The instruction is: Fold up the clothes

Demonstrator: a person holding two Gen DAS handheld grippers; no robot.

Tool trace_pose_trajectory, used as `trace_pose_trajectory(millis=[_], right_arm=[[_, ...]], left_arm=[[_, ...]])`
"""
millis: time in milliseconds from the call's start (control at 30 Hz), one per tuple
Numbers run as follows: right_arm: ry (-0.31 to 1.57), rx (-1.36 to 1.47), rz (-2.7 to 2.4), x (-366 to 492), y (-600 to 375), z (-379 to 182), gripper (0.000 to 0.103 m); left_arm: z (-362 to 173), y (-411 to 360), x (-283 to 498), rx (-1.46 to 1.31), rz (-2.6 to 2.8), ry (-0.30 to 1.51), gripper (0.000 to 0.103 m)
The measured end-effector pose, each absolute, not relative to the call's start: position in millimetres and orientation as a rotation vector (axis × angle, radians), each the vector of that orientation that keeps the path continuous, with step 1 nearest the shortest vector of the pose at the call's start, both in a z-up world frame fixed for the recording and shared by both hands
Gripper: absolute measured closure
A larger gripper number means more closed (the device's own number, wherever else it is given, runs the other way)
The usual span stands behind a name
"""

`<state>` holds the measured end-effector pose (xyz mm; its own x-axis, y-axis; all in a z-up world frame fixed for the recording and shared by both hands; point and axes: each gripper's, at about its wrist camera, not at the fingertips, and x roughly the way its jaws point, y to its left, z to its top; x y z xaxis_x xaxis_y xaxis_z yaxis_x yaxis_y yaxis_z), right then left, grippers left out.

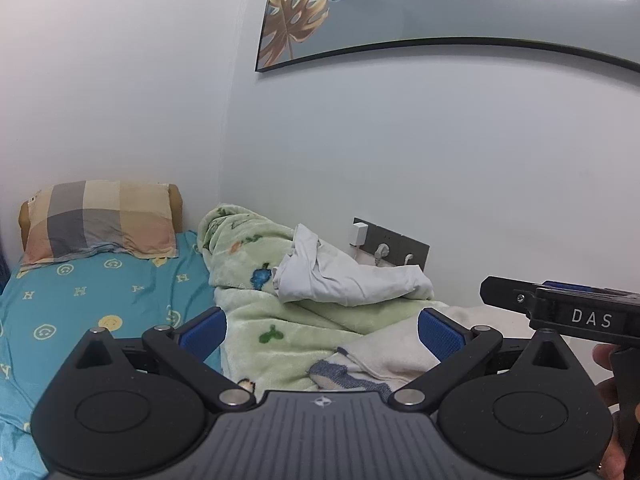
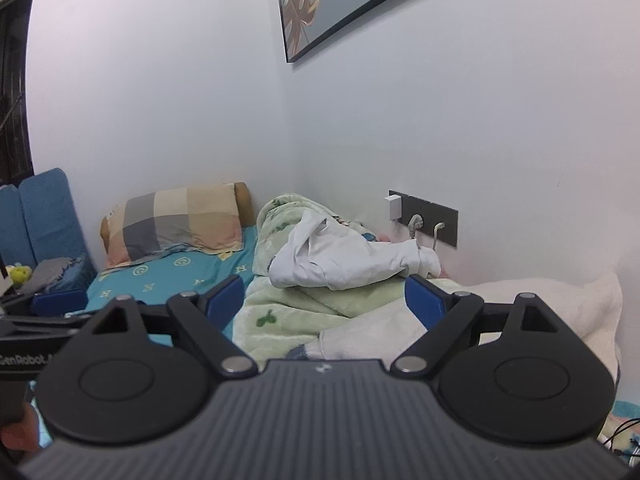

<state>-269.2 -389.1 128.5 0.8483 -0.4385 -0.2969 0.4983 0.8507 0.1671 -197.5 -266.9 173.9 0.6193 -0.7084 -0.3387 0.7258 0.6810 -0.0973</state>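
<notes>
you are holding both grippers level over the near edge of the bed, looking toward the green blanket (image 1: 256, 280). the left gripper (image 1: 322, 334) is standing with its blue pads wide apart and nothing between them; the right gripper (image 2: 324, 300) is spread the same way, also gripping nothing.

the white garment (image 1: 344, 276) is lying crumpled on top of the green blanket, bunched in loose ridges, its far end trailing toward the wall socket panel (image 1: 394, 246). it is showing no flat panels or squared edges, so by the look of it this piece is not lying folded. a cream garment (image 1: 400, 350) with a blue-trimmed edge is lying on the near side of the blanket, just below your left gripper's pads, also rumpled. the checked pillow (image 1: 100, 220) is sitting to the left of the blanket on the blue sheet (image 1: 100, 300).

judging from this, both clothes are waiting to be spread and folded; no folded stack is showing anywhere around the blanket.
</notes>
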Motion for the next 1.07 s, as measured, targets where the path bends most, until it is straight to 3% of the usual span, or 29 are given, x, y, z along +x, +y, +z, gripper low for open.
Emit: trace_pose_trajectory(millis=[1067], right_arm=[[0.267,0.193,-0.514,-272,-365,124,0.014]], left_arm=[[175,-247,-205,0.082,-0.761,0.359,0.000]])
